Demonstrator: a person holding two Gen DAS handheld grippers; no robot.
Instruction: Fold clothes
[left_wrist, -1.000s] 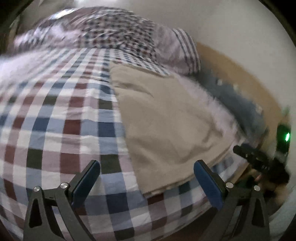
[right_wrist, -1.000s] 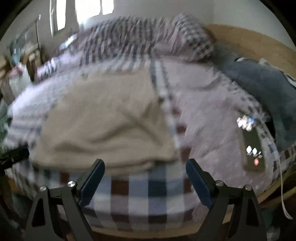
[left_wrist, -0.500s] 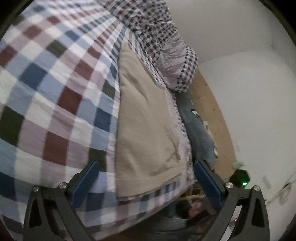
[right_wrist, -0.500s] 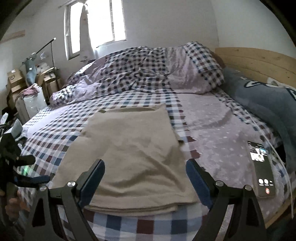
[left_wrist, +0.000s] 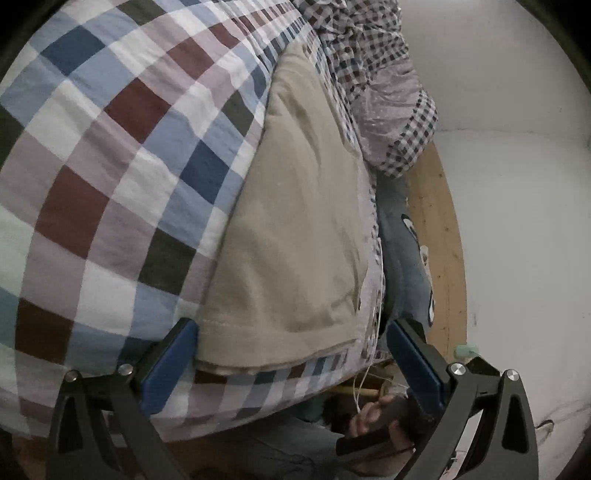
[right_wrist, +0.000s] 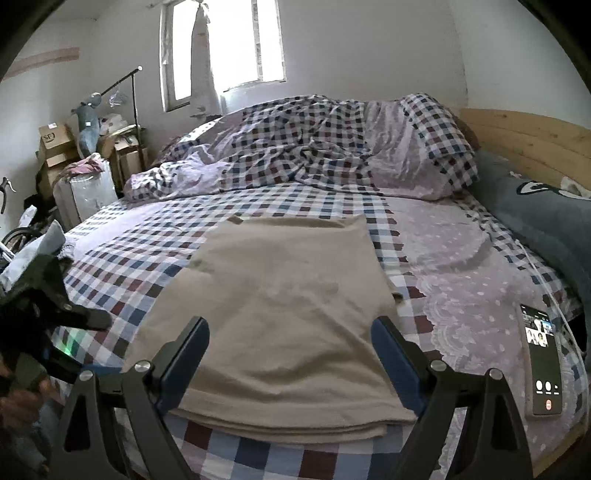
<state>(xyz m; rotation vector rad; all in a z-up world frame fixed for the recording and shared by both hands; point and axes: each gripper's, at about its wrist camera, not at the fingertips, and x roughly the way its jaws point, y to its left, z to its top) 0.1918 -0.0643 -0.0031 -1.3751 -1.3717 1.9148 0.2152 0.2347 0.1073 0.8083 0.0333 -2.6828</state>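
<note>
Where the checked sheet (right_wrist: 122, 280) covers the bed, a folded beige garment (right_wrist: 280, 314) lies flat near the front edge, a soft matte knit in a rough rectangle, its layered hems stacked at the near side. The sheet is a woven check of blue, maroon, white and dark squares, giving way on the right to a lilac dotted panel with a lacy border. A crumpled duvet (right_wrist: 303, 147) in smaller checks is heaped by the pale wooden headboard (right_wrist: 524, 136). A dark, glossy phone (right_wrist: 541, 365) with a lit screen lies on the lilac panel, well apart from the garment.

The right gripper (right_wrist: 290, 354) hangs over the garment's near edge, its blue-padded jaws spread wide and empty. The left gripper (left_wrist: 291, 365) is also spread wide, its jaws framing the garment's (left_wrist: 295, 221) stitched corner at the bed edge, clamping nothing; in the right wrist view it shows at the far left as a dark shape with a green light.

Compared with a second ago, the left view has rolled steeply, so the bed now tilts and the garment runs almost upright, closer to the jaws. The right view, blurred then, is now sharp, with window and boxes in sight
</note>
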